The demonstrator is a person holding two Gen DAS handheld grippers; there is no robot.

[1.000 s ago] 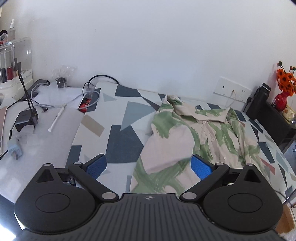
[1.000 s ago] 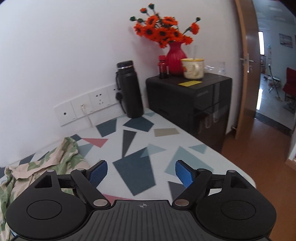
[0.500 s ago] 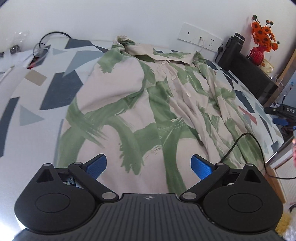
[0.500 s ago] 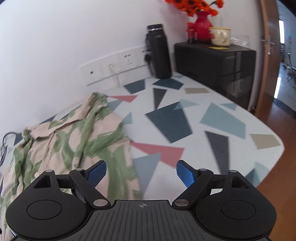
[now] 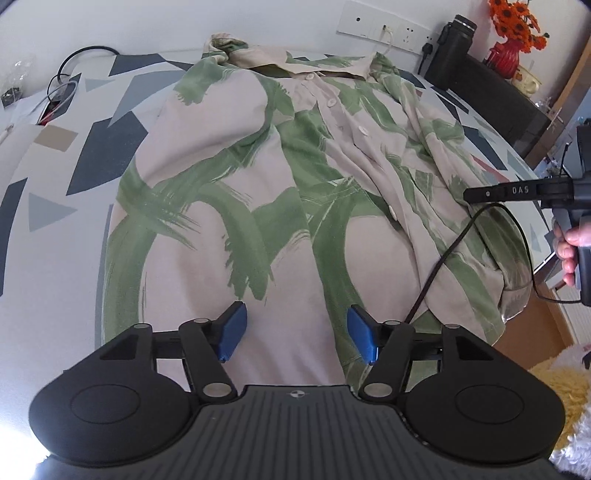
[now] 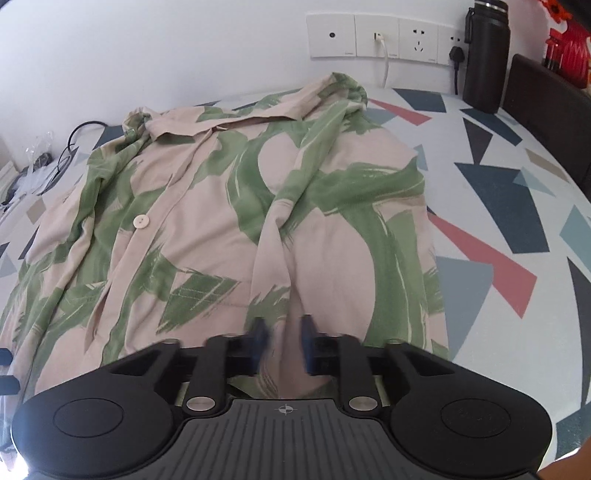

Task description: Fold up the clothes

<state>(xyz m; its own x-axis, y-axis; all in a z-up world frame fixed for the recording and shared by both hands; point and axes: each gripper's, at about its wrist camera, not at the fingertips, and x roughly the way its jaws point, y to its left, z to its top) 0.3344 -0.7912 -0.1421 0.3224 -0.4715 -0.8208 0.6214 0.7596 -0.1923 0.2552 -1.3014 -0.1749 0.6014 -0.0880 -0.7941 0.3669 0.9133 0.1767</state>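
A beige button-up shirt [image 5: 258, 177] with green brush strokes lies spread on the patterned table, collar toward the wall; it also shows in the right wrist view [image 6: 229, 206]. My left gripper [image 5: 293, 334] is open, jaws wide, low over the shirt's near hem. My right gripper [image 6: 282, 343] has its blue pads close together with a fold of the shirt's lower right part between them; the pads are blurred. The right gripper's body [image 5: 535, 194] shows at the right edge of the left wrist view, held by a hand.
The table [image 6: 517, 206] has a white cloth with coloured triangles. A black flask [image 6: 485, 55] and wall sockets [image 6: 380, 35] stand at the back right, beside a dark cabinet [image 5: 491, 96] with a red vase. Cables and small items [image 5: 55, 92] lie back left.
Both grippers swung toward the shirt and came down close over it. The right jaws went from wide open to nearly closed on the fabric. The left jaws stayed open.
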